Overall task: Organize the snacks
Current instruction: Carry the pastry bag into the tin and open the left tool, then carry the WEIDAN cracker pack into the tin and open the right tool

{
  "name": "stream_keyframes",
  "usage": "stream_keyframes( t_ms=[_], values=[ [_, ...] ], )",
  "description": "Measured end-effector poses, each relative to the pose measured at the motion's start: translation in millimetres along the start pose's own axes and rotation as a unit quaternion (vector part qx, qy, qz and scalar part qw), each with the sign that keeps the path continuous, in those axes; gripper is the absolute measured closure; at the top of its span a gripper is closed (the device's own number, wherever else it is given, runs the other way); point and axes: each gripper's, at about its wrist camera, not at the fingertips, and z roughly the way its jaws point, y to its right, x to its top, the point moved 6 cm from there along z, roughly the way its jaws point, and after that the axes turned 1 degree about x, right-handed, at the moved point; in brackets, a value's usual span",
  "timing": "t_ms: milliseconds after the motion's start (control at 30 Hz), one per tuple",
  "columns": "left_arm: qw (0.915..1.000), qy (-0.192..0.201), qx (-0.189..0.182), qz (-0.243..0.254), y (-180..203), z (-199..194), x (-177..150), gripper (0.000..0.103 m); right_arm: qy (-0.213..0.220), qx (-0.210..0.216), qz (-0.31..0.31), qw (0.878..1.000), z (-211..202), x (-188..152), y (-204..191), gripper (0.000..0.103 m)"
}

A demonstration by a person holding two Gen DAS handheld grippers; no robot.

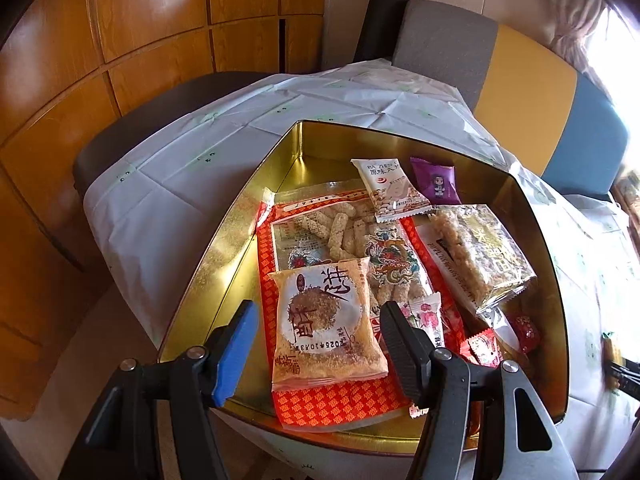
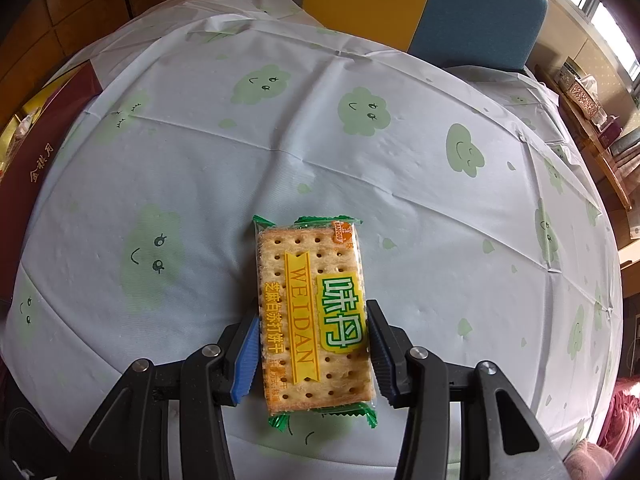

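Right gripper (image 2: 314, 350) jaws closing on cracker pack (image 2: 314, 316), lower centre, lying on desk (image 2: 360, 160). Left gripper (image 1: 316, 344) jaws wide over tin (image 1: 224, 248). Risk: squeezing too hard, crackers cracking.

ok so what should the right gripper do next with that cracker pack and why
Probably lift it and carry it toward the tin. The right gripper has its fingers against both long sides of the cracker pack, which seems gripped over the tablecloth. The other snacks already lie in the tin, and the left gripper hangs open and empty above them, so this pack looks like the one left out.
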Motion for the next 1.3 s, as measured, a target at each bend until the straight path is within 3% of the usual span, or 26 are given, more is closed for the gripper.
stream_keyframes(
  t_ms=[567,767,1033,1300],
  values=[
    [0.9998,0.021,0.0,0.007,-2,-12,-2,0.039,-0.021,-0.003,0.031,0.999,-2,7,2,0.055],
    [0.9998,0.019,-0.001,0.003,-5,-10,-3,0.039,-0.011,0.037,0.04,0.998,-16,13,-18,0.055],
    [0.9998,0.018,-0.001,0.0,-8,-8,-4,0.039,0.03,0.099,-0.008,0.995,-53,40,-83,0.055],
    [0.9996,0.025,0.003,-0.015,-19,-11,0,0.039,0.074,0.19,-0.083,0.976,-98,79,-204,0.055]
  ],
)
